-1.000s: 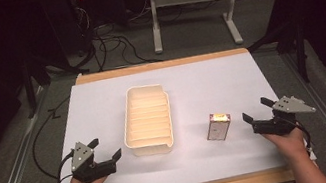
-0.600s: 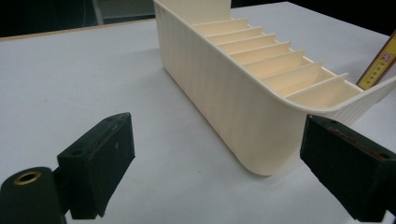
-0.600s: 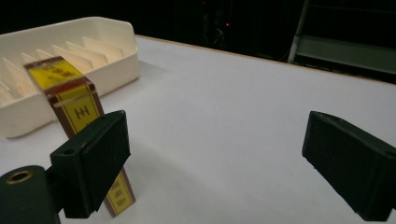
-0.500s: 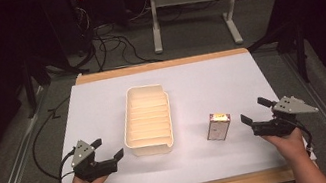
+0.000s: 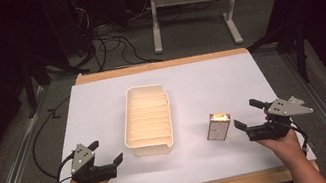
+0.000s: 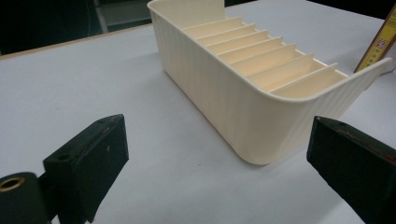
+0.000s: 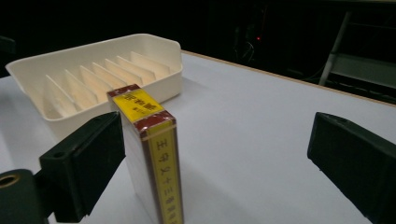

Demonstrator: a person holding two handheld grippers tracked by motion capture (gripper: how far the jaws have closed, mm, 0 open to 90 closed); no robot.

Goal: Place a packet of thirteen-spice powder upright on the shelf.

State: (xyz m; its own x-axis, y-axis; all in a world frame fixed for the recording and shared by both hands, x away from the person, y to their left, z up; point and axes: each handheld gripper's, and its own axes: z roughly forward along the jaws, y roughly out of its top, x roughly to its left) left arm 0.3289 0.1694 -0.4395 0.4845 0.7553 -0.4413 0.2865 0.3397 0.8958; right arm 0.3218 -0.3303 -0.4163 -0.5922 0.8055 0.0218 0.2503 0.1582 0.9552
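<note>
High view: the small box stands upright right of the slotted tray, just left of the right gripper, jaws spread, empty. Left gripper view: the left gripper faces the tray's near end, jaws released. Right gripper view: the box stands beside the left jaw, ungrasped

The tray is cream with fine ribs, the box is white, yellow and dark red, and the table is white.
</note>
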